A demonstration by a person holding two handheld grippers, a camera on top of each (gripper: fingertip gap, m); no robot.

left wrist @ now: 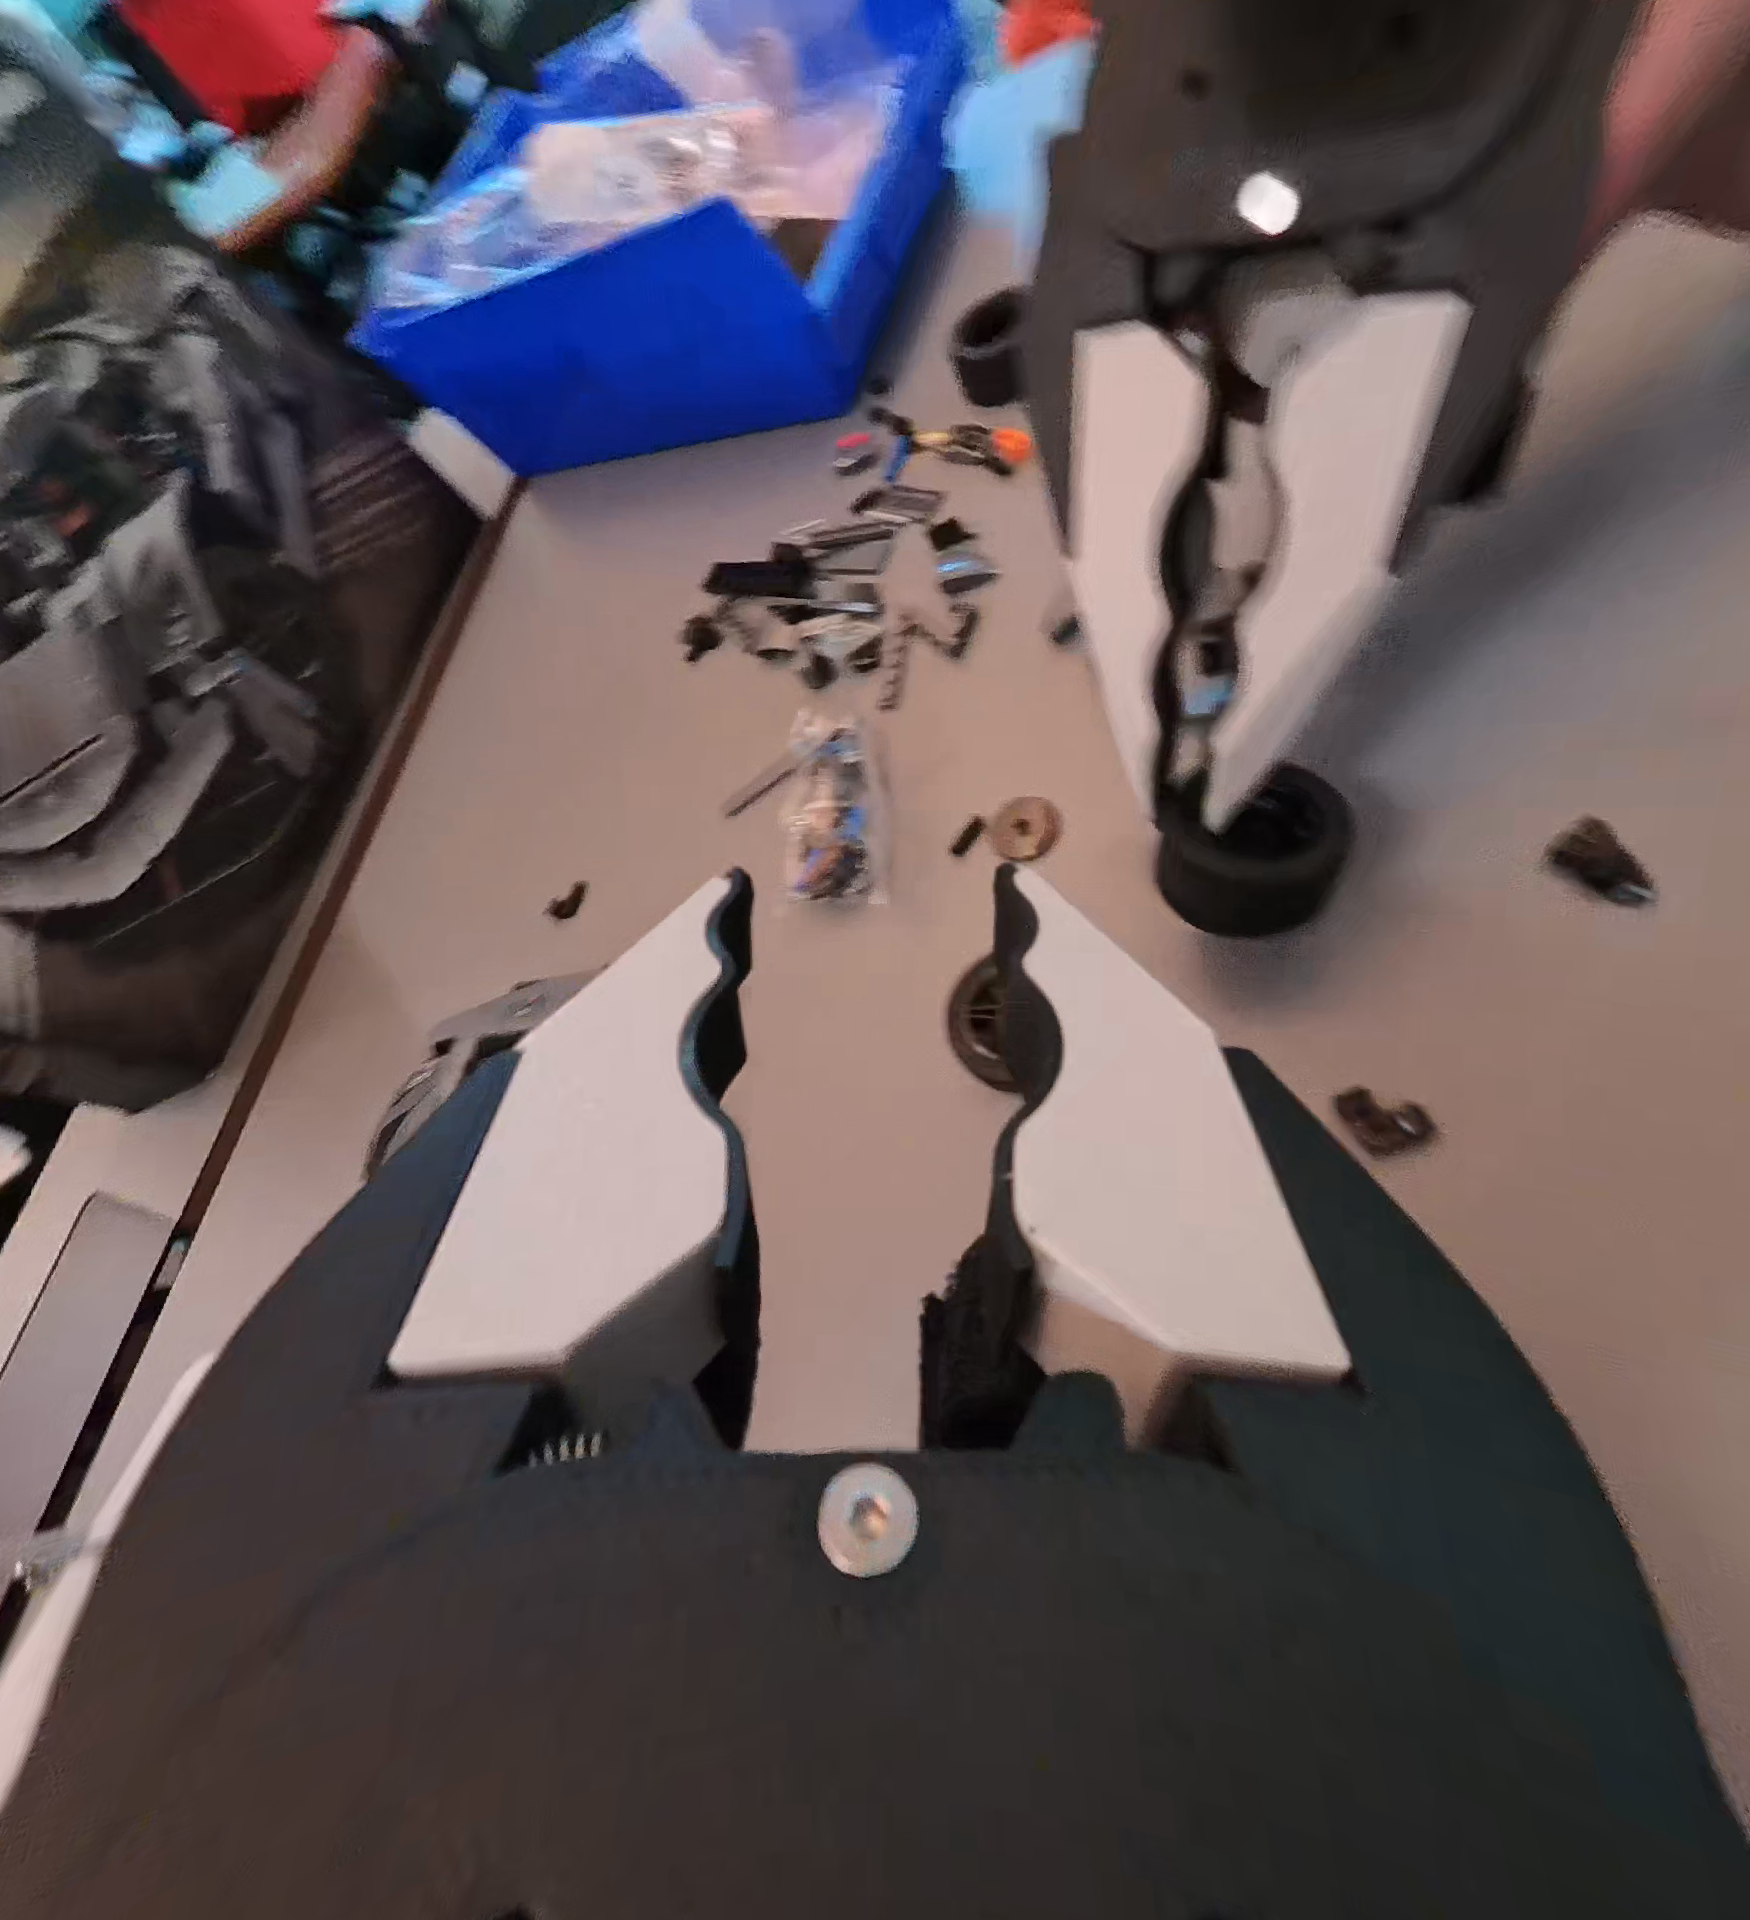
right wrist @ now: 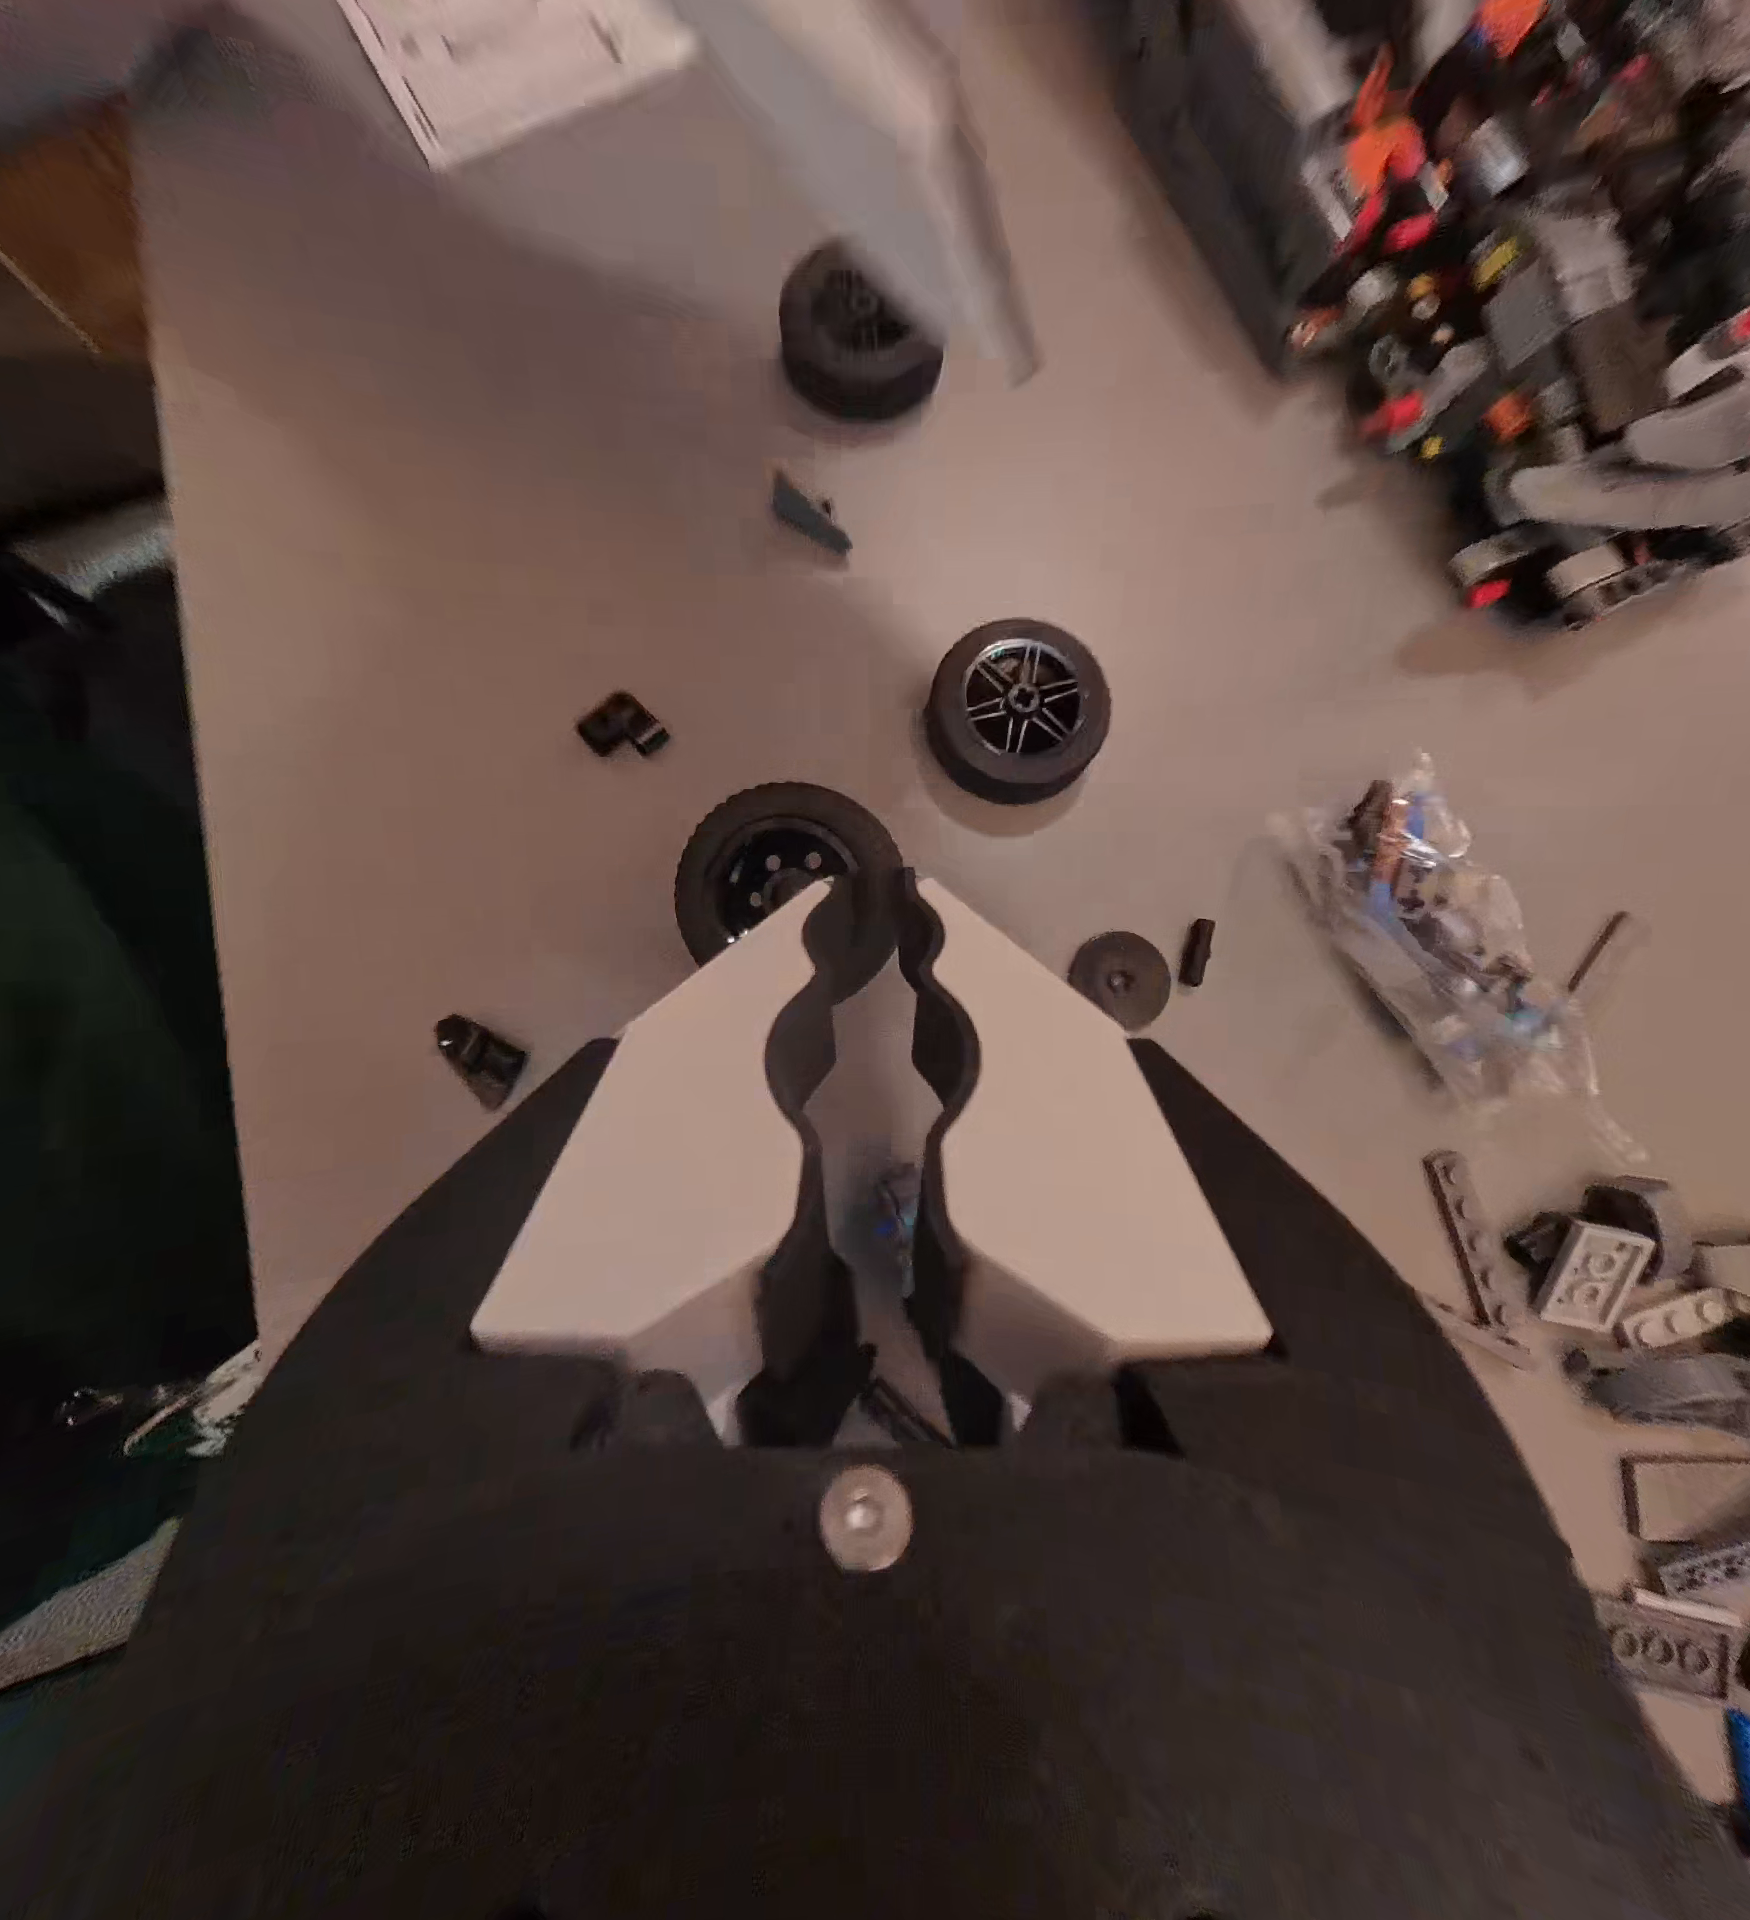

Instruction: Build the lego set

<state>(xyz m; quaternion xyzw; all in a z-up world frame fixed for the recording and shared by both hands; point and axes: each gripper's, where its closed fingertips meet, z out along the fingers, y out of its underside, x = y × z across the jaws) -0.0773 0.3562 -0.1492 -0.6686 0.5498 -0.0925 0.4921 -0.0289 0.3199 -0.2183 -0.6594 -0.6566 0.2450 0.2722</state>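
My right gripper [right wrist: 869, 881] is shut on the wall of a black tyre with a black rim [right wrist: 746, 883] that rests on the pale table; one fingertip is inside the rim and the other outside. From the left wrist view the same gripper [left wrist: 1193, 805] comes down from above into this tyre [left wrist: 1266, 862]. My left gripper [left wrist: 873, 883] is open and empty, low over the table, left of the tyre. A spoked wheel [right wrist: 1018, 712] lies close by; it is partly hidden behind my left gripper's right finger [left wrist: 980, 1023].
A clear bag of small pieces [left wrist: 840, 810] [right wrist: 1422, 935], a round disc [left wrist: 1027, 828] [right wrist: 1118, 971] and small black parts lie nearby. Loose pieces are piled farther off [left wrist: 850, 582] [right wrist: 1681, 1403]. A blue bin [left wrist: 663, 312], the set's box [left wrist: 123, 623], the partly built model [right wrist: 1577, 312] and another wheel [right wrist: 860, 332] ring the area. My right fingertips sit around 10 cm from my left ones. My right gripper's tips are some 6 cm from the spoked wheel [right wrist: 1018, 712].
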